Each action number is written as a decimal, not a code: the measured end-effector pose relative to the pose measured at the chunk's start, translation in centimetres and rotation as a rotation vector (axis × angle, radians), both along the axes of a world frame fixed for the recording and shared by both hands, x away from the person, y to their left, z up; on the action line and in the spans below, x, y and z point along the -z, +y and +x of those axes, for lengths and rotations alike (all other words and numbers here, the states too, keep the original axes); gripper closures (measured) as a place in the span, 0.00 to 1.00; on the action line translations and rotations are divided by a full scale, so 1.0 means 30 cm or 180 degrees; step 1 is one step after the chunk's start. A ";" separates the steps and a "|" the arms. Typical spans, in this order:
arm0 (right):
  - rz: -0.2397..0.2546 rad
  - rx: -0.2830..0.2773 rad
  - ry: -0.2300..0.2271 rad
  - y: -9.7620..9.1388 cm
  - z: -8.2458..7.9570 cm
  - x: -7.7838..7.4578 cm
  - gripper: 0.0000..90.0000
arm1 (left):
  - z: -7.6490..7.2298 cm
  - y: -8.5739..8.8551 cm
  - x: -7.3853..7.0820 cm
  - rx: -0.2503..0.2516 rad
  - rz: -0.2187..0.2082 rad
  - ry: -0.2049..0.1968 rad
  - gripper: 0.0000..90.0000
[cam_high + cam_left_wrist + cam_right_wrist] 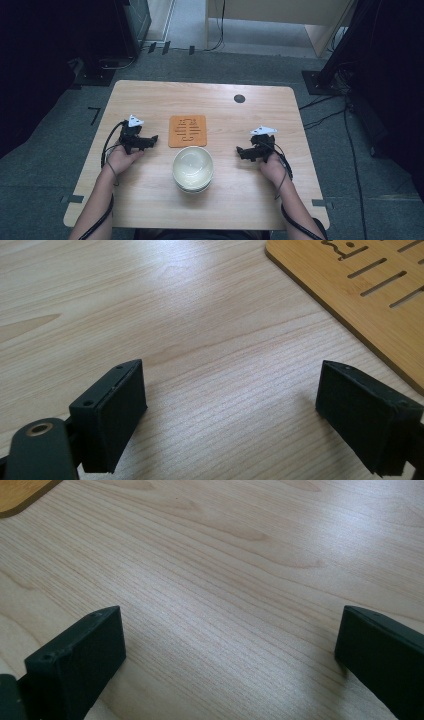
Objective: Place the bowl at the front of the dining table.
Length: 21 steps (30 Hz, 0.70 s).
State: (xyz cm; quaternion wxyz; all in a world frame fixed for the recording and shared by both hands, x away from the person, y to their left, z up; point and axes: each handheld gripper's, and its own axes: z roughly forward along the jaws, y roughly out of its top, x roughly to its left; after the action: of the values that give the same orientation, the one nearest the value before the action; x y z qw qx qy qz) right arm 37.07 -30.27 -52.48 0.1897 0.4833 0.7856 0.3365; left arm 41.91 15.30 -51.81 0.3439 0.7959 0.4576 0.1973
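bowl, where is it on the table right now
In the high view the bowl sits at the table's centre near the person's edge, just in front of the orange trivet, between both hands.

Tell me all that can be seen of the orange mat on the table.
The orange mat is a flat square with rounded corners and looks like wood or bamboo. Slots are cut through it, several straight and parallel. It lies flat on the wooden table, near the middle, just beyond the white bowl, whose rim meets its near edge in the high view. The left gripper and the right gripper rest to either side, both open, neither touching it.
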 end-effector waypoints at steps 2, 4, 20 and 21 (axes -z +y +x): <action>0.0001 0.0000 0.0000 0.000 0.000 0.000 0.00 | 0.001 -0.005 0.000 -0.0016 0.0010 0.0007 0.11; 0.0002 0.0001 0.0000 0.000 0.000 0.000 0.00 | 0.000 -0.007 0.000 -0.0033 0.0015 0.0014 0.11; 0.0004 -0.0019 -0.0003 0.001 0.003 0.000 0.00 | 0.021 0.014 -0.025 0.0151 0.0027 0.0248 0.11; 0.0003 -0.0021 -0.0002 0.000 0.003 0.000 0.00 | 0.022 0.016 -0.026 0.0144 -0.0008 0.0262 0.11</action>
State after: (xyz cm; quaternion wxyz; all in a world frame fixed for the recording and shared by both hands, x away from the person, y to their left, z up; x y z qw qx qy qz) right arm 37.15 -30.25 -52.48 0.1885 0.4807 0.7870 0.3375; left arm 42.57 15.77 -51.03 0.3302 0.8130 0.4535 0.1559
